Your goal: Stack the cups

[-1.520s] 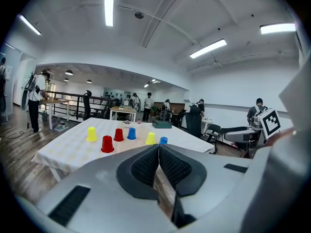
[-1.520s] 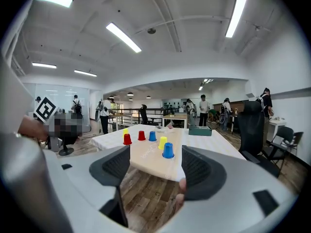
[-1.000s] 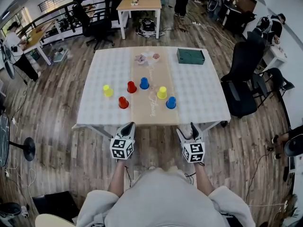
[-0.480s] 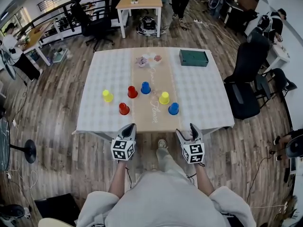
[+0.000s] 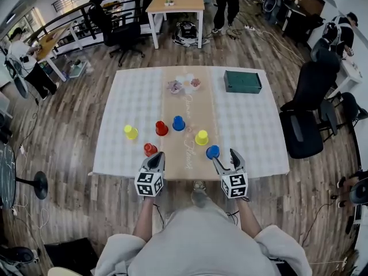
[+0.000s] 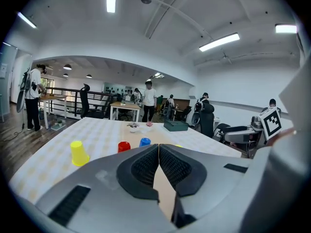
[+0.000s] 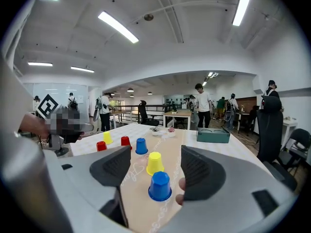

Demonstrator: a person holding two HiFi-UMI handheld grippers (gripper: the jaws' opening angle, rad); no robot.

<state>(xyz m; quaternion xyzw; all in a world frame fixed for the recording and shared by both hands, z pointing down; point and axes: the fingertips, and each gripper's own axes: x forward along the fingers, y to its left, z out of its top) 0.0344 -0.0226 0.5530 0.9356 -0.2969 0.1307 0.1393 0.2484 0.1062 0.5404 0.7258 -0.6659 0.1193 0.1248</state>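
Setting: a table (image 5: 253, 137) covered with a white checked cloth, with a tan paper runner (image 5: 190, 105) laid down its middle.
Cups: six small plastic cups are set upside down on the table, each apart from the others, none stacked.
Far row: the left yellow cup (image 5: 131, 132), the far red cup (image 5: 161, 128) and the far blue cup (image 5: 178, 123) are ranged from left to right.
Near row: the near red cup (image 5: 150, 149), the right yellow cup (image 5: 201, 137) and the near blue cup (image 5: 213, 152) are placed closer to the table's near edge.
Other items: a dark green rectangular box (image 5: 242, 81) is seen at the far right of the cloth, and a cluster of small bowls (image 5: 185, 84) at the runner's far end.
Left gripper (image 5: 155, 158): it is held at the near edge, just beside the near red cup. In the left gripper view its jaws are pressed together with nothing between them.
Right gripper (image 5: 226, 158): it is held at the near edge, just beside the near blue cup. In the right gripper view its jaws are spread wide, and the near blue cup is framed in the gap, untouched by either pad (image 7: 116, 166).
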